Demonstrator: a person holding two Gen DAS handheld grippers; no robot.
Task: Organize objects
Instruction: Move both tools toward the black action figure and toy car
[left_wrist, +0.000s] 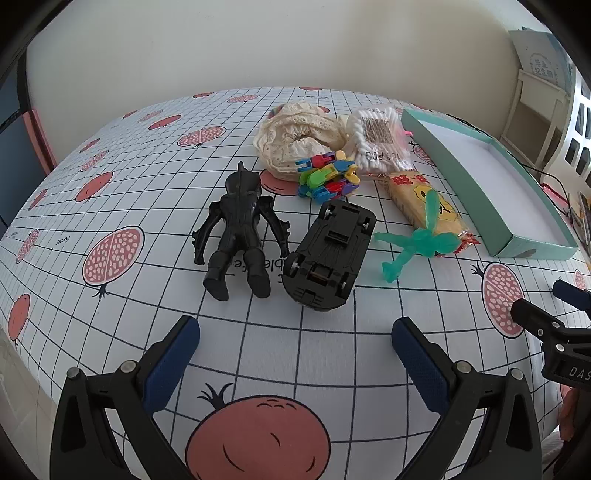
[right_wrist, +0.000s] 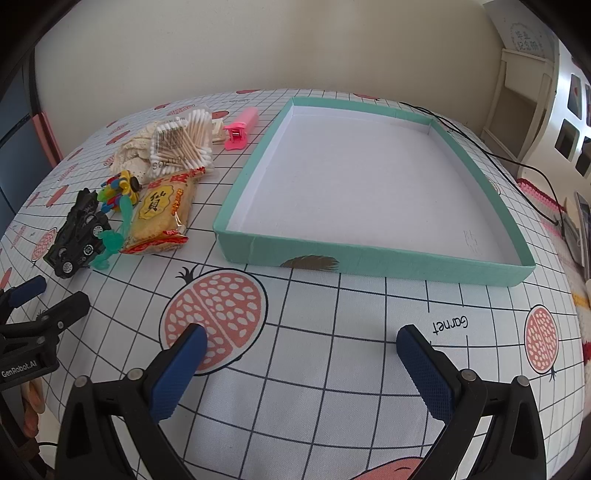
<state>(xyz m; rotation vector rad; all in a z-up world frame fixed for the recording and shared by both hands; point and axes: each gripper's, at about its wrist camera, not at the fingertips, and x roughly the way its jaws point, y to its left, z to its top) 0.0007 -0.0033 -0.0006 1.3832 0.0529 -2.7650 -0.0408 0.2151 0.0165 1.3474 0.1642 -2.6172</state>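
Note:
A shallow teal box (right_wrist: 373, 258) with a white inside stands empty on the table; it also shows in the left wrist view (left_wrist: 469, 192). Left of it lie a black figure (left_wrist: 238, 229), an upside-down black toy car (left_wrist: 328, 254), a green stretchy figure (left_wrist: 421, 240), a yellow snack packet (left_wrist: 424, 206), a colourful plastic toy (left_wrist: 327, 177), a bag of cotton swabs (left_wrist: 380, 140), cream lace fabric (left_wrist: 295, 136) and a pink clip (right_wrist: 240, 129). My left gripper (left_wrist: 295, 339) is open and empty, just short of the car. My right gripper (right_wrist: 301, 345) is open and empty, in front of the box.
The table wears a white grid cloth with pomegranate prints (right_wrist: 218, 314). A black cable (right_wrist: 517, 162) runs behind the box at the right. A white shelf unit (right_wrist: 517, 92) stands at the far right by the wall.

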